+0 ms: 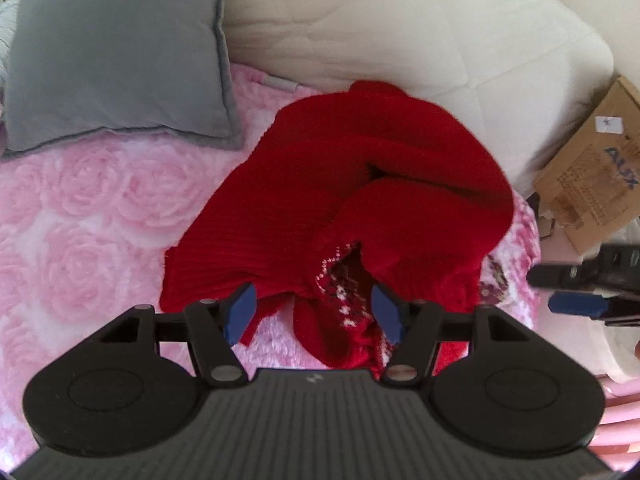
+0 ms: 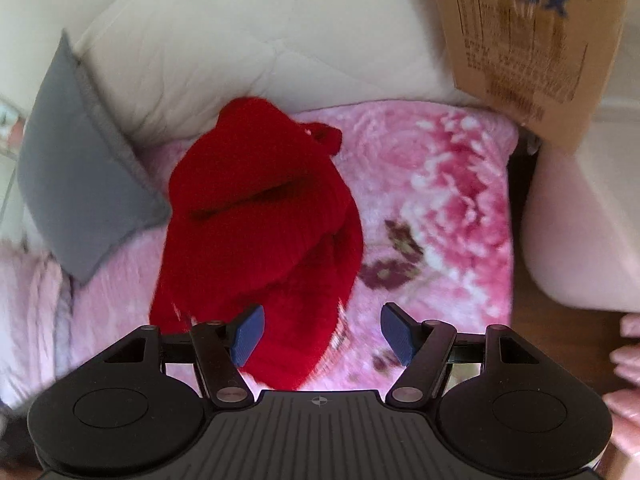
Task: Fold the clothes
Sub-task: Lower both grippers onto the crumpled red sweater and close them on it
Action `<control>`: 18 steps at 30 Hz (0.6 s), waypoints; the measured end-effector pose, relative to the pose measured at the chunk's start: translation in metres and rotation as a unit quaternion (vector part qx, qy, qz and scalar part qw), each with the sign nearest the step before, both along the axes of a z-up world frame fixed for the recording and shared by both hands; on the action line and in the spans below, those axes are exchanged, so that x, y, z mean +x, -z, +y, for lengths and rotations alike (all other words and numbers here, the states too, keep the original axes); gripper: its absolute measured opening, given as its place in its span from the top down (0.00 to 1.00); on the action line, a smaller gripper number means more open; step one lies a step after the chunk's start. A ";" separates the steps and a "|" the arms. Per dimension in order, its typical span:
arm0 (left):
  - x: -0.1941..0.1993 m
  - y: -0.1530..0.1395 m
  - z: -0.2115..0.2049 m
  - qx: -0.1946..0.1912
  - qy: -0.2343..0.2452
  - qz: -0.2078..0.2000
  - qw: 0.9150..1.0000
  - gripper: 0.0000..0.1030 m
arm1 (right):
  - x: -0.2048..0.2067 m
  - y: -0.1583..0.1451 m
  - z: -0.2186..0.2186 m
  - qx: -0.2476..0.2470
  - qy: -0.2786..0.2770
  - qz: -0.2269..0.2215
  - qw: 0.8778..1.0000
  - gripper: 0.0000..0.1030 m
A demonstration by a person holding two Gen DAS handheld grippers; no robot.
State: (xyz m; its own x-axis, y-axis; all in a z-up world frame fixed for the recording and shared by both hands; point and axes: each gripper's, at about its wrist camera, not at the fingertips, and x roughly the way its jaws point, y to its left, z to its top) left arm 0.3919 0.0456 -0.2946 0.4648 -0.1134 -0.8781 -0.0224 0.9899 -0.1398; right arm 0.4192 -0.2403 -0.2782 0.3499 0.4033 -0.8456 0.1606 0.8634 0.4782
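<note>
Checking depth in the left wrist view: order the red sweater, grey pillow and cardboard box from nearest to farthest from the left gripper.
1. Red sweater, right at the left gripper.
2. Grey pillow, far left; cardboard box, far right: too close to call.

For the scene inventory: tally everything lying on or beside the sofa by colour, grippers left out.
Red: 1, the knitted sweater
Grey: 1, the cushion
Pink: 1, the rose-pattern blanket
Brown: 1, the cardboard box
Total: 4
</note>
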 end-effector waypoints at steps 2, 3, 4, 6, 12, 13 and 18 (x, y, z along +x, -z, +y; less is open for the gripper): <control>0.008 0.012 0.002 -0.007 0.000 0.003 1.000 0.41 | 0.006 0.010 0.000 0.029 0.026 -0.002 0.999 0.34; 0.011 0.018 0.004 -0.015 -0.004 0.004 1.000 0.41 | 0.009 0.015 0.001 0.044 0.039 -0.002 0.998 0.34; 0.014 0.024 0.006 -0.023 -0.009 0.005 1.000 0.42 | 0.012 0.020 0.001 0.058 0.052 -0.002 0.997 0.34; 0.019 0.035 0.011 -0.045 -0.025 0.009 0.999 0.42 | 0.014 0.031 0.003 0.081 0.079 -0.001 0.994 0.34; 0.027 0.072 0.021 -0.142 -0.087 0.019 0.986 0.54 | 0.021 0.069 0.006 0.153 0.162 0.016 0.975 0.34; 0.027 0.076 0.022 -0.156 -0.096 0.019 0.983 0.62 | 0.024 0.071 0.008 0.158 0.161 0.016 0.974 0.34; 0.017 0.054 0.021 -0.146 -0.075 -0.024 0.986 0.90 | 0.037 0.053 0.021 0.147 0.090 -0.028 0.985 0.89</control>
